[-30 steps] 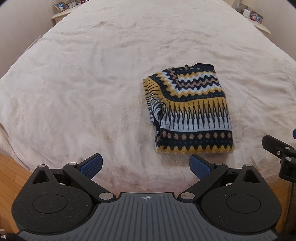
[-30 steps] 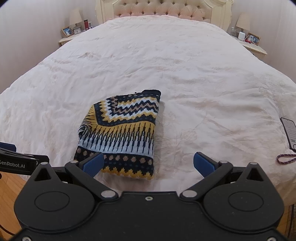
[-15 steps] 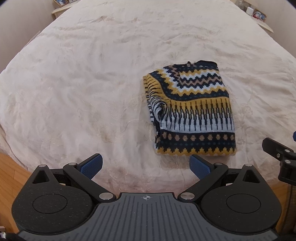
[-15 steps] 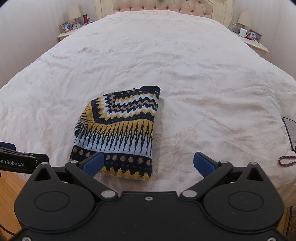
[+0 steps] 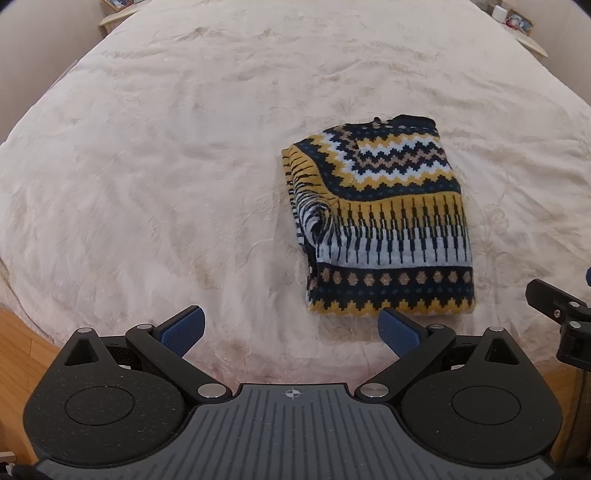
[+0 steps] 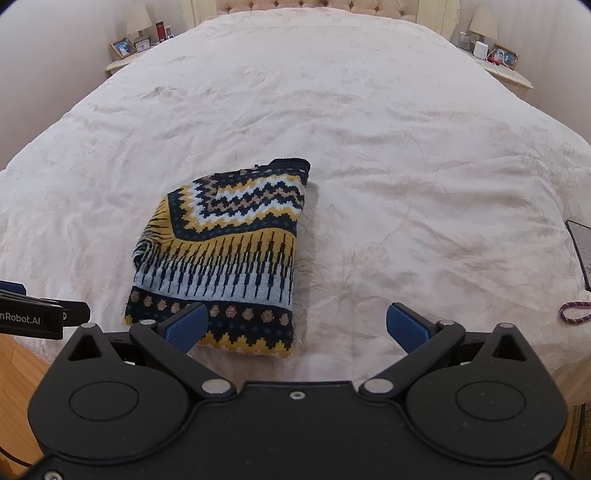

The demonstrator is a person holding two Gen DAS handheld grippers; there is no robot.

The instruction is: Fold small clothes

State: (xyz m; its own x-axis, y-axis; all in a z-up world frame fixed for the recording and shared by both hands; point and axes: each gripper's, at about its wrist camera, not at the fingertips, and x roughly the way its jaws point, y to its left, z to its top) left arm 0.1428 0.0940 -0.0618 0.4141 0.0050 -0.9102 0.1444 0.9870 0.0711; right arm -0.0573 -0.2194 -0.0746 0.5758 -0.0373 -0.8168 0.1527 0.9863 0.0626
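A small knitted sweater (image 5: 384, 221) with navy, yellow, white and tan zigzag bands lies folded into a compact rectangle on the cream bedspread (image 5: 166, 166). It also shows in the right wrist view (image 6: 225, 258). My left gripper (image 5: 291, 330) is open and empty, hovering near the bed's front edge, left of the sweater's near hem. My right gripper (image 6: 295, 326) is open and empty, just in front of the sweater's near right corner. Its left fingertip (image 6: 186, 326) overlaps the hem in view.
A phone (image 6: 581, 254) and a braided cord loop (image 6: 574, 314) lie at the bed's right edge. Nightstands with lamps and photo frames stand at the back left (image 6: 129, 48) and back right (image 6: 498, 55). A tufted headboard (image 6: 314, 5) is at the far end. Wooden floor (image 5: 18, 350) lies below.
Both grippers have moved slightly forward and down toward the bed, so the sweater sits lower and larger in each view. The sweater itself has not moved.
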